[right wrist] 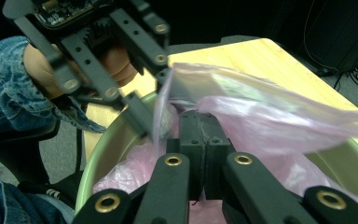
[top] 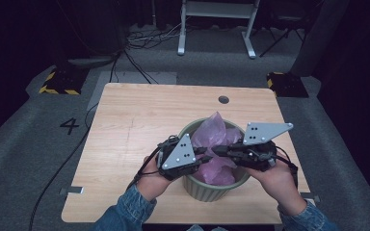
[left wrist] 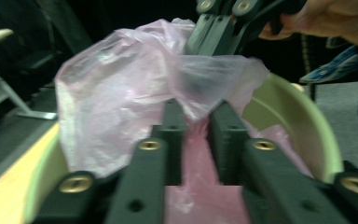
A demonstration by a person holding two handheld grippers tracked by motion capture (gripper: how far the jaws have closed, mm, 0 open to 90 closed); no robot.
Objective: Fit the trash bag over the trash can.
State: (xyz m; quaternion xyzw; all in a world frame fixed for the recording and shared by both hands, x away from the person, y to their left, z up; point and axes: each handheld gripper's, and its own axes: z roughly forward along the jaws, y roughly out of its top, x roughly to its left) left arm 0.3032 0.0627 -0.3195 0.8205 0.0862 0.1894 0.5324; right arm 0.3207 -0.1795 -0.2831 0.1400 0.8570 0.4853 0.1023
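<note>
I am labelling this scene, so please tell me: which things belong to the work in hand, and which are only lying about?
In the work:
- thin pink plastic bag
- round pale green bin
- left tool, jaws around bag film
- right tool, shut on the bag

Lying about:
- light wooden table
- white metal frame
- black floor cables

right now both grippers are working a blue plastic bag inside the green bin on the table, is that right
Not quite: the plastic bag is pink, not blue, as the high view shows. The rest holds: the left gripper and the right gripper both work the bag inside the green bin on the table.
</note>
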